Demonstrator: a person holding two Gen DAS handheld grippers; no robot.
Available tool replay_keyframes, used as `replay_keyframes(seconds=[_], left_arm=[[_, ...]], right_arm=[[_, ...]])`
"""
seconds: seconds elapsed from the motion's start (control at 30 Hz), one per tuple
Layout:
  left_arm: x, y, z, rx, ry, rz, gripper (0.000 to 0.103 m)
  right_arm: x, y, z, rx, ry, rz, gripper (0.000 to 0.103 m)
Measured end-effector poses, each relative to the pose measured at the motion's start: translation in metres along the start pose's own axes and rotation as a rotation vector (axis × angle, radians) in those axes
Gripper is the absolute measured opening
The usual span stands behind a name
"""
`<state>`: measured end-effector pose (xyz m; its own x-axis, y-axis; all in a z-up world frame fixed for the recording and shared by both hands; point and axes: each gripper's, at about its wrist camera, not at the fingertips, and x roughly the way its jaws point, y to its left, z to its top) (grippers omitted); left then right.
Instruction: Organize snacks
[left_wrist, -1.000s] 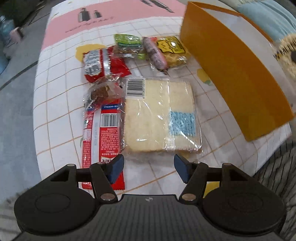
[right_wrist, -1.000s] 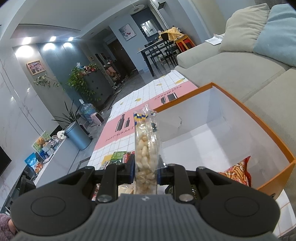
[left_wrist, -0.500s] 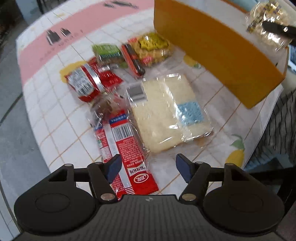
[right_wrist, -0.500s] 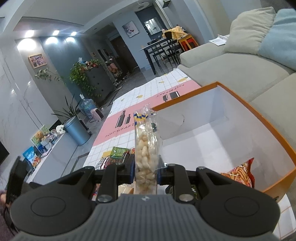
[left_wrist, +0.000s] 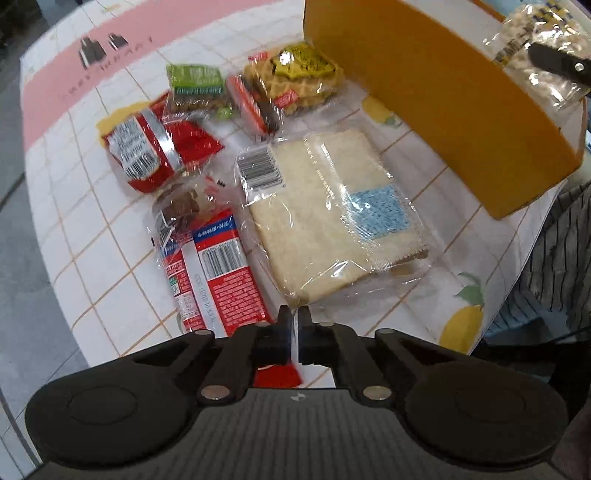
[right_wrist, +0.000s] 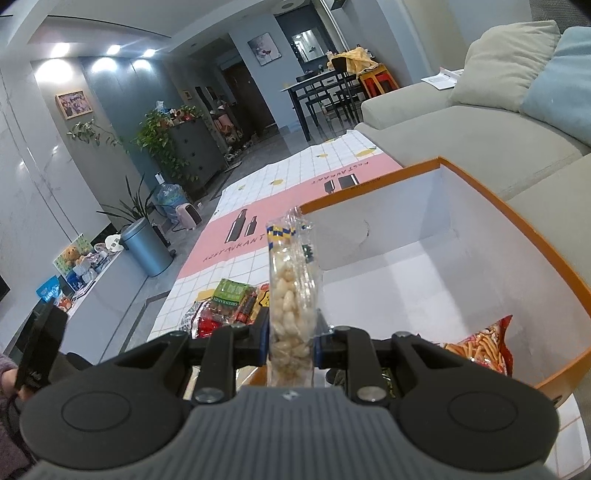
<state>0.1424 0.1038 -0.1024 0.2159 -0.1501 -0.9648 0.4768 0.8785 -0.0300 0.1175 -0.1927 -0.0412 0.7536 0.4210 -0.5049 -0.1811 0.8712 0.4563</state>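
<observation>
My left gripper (left_wrist: 294, 317) has its fingers pinched together at the near corner of the clear bread pack (left_wrist: 328, 218) — possibly nipping the wrapper edge, hard to tell. My right gripper (right_wrist: 291, 332) clamps a peanut bag (right_wrist: 291, 314) upright over the orange box (right_wrist: 517, 229).

Left wrist view: looks steeply down, close over the tablecloth (left_wrist: 92, 221) and the snack packets. Right wrist view: tilts gently down, across the orange box (right_wrist: 480, 184) toward the far room. Shared: orange box, green packet (left_wrist: 195, 86), peanut bag (right_wrist: 291, 306).
</observation>
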Motion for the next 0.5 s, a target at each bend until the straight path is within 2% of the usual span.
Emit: replay_keyframes(seconds=[0.13, 0.33, 0.5], left_arm=[[-0.025, -0.009, -0.004, -0.112, -0.106, -0.043, 0.0], [-0.064, -0.028, -0.006, -0.178, -0.286, -0.11, 0.0], [-0.084, -0.044, 0.0, -0.214, -0.407, -0.12, 0.0]], right_arm=[[-0.002, 0.0, -0.001, 0.0, -0.005, 0.002, 0.02], [-0.007, 0.0, -0.001, 0.0, -0.024, 0.014, 0.02], [-0.015, -0.003, -0.001, 0.007, -0.043, 0.021, 0.02]])
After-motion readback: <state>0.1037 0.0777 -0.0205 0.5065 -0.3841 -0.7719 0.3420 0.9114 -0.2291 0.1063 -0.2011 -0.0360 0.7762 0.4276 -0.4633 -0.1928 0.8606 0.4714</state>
